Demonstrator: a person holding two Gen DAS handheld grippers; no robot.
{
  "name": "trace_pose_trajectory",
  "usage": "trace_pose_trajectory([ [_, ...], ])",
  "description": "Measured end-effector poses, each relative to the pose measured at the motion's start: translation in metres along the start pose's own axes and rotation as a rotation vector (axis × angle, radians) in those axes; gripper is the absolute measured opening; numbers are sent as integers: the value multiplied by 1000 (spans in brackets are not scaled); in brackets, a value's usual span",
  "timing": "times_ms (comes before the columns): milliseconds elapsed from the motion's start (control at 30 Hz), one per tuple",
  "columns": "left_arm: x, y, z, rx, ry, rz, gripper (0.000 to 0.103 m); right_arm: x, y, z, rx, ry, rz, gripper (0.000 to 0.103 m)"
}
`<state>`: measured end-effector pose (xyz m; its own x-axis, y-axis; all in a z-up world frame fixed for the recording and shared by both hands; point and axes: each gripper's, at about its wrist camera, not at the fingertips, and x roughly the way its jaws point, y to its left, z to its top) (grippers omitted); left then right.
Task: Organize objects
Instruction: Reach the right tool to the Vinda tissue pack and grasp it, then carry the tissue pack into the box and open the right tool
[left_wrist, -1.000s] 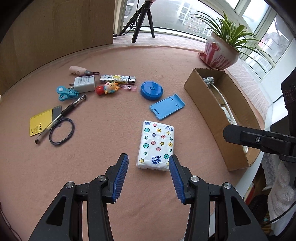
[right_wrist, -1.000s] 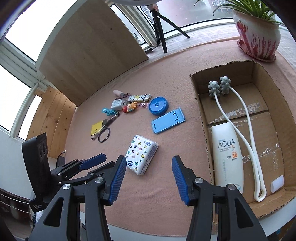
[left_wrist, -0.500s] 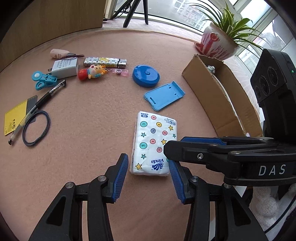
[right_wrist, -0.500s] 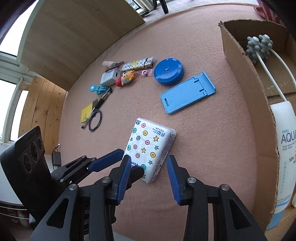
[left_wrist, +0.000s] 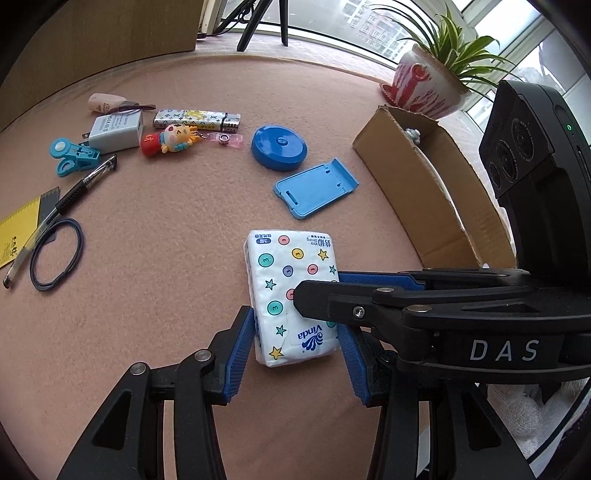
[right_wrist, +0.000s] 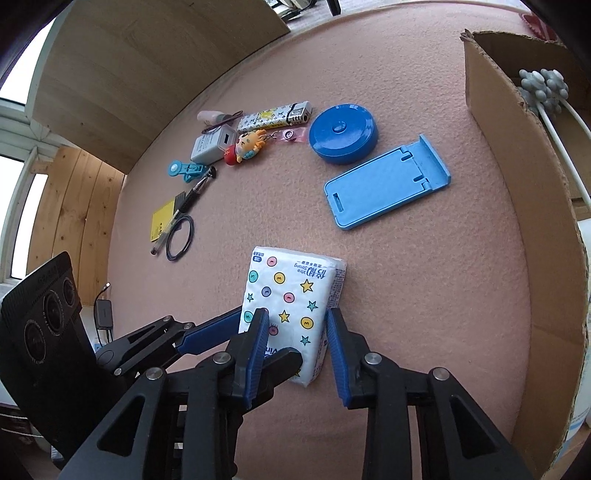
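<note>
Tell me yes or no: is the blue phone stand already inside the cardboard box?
No, the blue phone stand lies flat on the pink mat beside the cardboard box, outside its wall.

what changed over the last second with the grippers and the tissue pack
Both grippers came down onto the tissue pack. The right gripper swung in beside the left gripper, and its jaws are closing around the pack. The left jaws kept their width. The pack and the other items stayed put.

Daylit room, pink felt tabletop (left_wrist: 177, 236).
Curved windows (left_wrist: 354, 22) along top of frame, light wood wall panel (left_wrist: 110, 29) upper left, potted spider plant (left_wrist: 432, 81) upper right, tripod legs (left_wrist: 266, 22) top centre.
</note>
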<state>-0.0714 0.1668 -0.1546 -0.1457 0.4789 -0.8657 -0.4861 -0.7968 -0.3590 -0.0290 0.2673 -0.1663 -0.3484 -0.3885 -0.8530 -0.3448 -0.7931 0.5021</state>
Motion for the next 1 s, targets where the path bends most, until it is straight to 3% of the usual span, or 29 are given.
trace_pose_trajectory([
  [267,-22,-21,1,8,-52,-27,49,-23,2,-6,-6,-46,7,29],
  [600,-48,-69,19,76,-111,-63,49,-84,-4,-10,-26,-164,-7,29],
  [1000,-32,-145,32,180,-104,-126,49,-145,-47,-21,15,-262,-48,29],
])
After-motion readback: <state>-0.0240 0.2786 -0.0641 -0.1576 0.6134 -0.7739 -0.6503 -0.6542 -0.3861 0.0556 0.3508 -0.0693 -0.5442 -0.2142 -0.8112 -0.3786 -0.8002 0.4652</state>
